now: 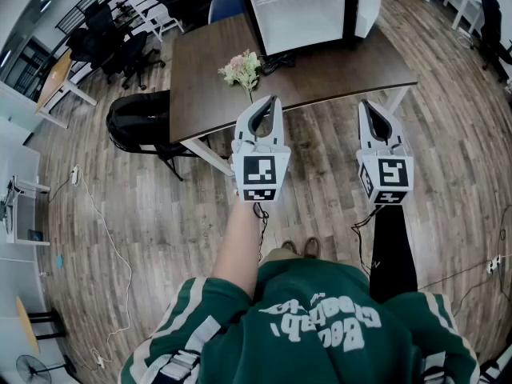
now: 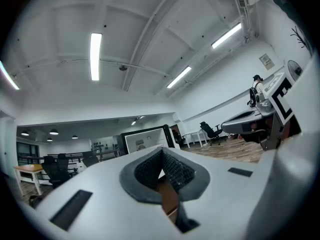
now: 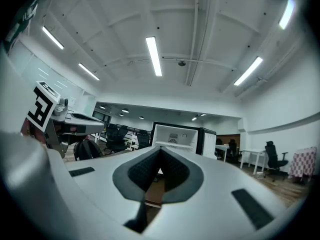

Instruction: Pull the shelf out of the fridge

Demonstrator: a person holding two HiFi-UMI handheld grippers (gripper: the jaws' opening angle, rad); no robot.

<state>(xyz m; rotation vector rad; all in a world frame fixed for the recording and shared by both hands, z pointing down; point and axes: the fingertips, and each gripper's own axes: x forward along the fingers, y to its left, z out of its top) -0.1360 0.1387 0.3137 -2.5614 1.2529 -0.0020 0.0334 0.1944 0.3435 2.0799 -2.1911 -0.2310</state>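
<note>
A small white fridge (image 1: 302, 10) with a black frame stands open on the far end of a dark wooden table (image 1: 200, 86); a thin wire shelf (image 1: 298, 4) shows inside it. The fridge (image 2: 145, 140) also appears in the left gripper view, and the fridge (image 3: 176, 135) appears straight ahead and far off in the right gripper view. My left gripper (image 1: 274, 98) is held out level short of the table's near edge, its jaws shut on nothing. My right gripper (image 1: 364, 102) hangs beside it over the floor, also shut and empty. Both are well short of the fridge.
A bunch of pale flowers (image 1: 242, 70) lies on the table near its front edge, just beyond the left gripper. A black backpack (image 1: 138, 122) sits on the floor left of the table. Office chairs (image 1: 120, 46) and other desks stand further left. The fridge door (image 1: 366, 2) stands open at right.
</note>
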